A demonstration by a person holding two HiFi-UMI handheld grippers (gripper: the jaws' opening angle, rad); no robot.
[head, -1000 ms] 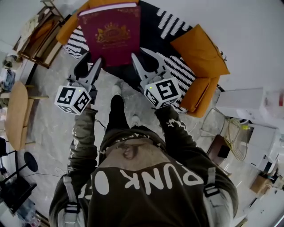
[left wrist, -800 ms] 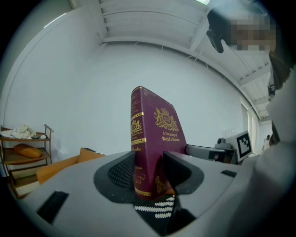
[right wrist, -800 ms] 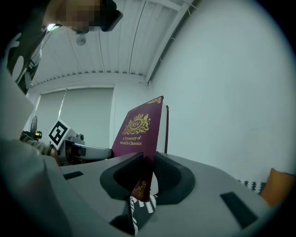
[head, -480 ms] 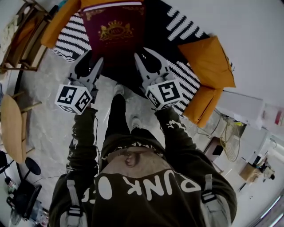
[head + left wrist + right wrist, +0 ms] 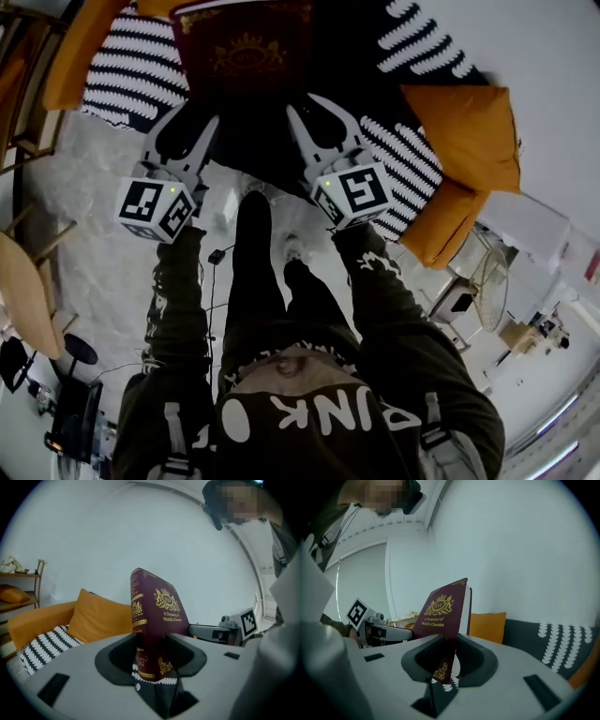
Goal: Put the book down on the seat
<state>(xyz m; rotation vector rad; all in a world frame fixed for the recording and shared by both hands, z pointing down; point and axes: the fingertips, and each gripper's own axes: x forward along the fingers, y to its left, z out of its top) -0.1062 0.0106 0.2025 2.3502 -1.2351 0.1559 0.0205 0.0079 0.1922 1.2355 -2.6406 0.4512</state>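
Note:
A maroon hardback book (image 5: 247, 45) with a gold crest hangs over the dark sofa seat (image 5: 349, 39) at the top of the head view. My left gripper (image 5: 190, 116) is shut on its lower left corner and my right gripper (image 5: 309, 105) on its lower right corner. In the left gripper view the book (image 5: 155, 620) stands upright with its spine end pinched between the jaws of the left gripper (image 5: 151, 654). The right gripper view shows the book (image 5: 443, 611) tilted, its bottom corner clamped in the right gripper (image 5: 445, 660). The book's far edge is cut off in the head view.
Black-and-white striped cushions (image 5: 131, 73) and orange cushions (image 5: 466, 129) lie on the sofa either side of the book. A round wooden table (image 5: 21, 291) stands at the left. A wooden shelf (image 5: 19, 592) is beside the sofa. The person's legs (image 5: 255, 253) are below the grippers.
Both grippers have carried the book forward, further over the sofa, so its top edge now leaves the frame. The person has stepped closer to the sofa.

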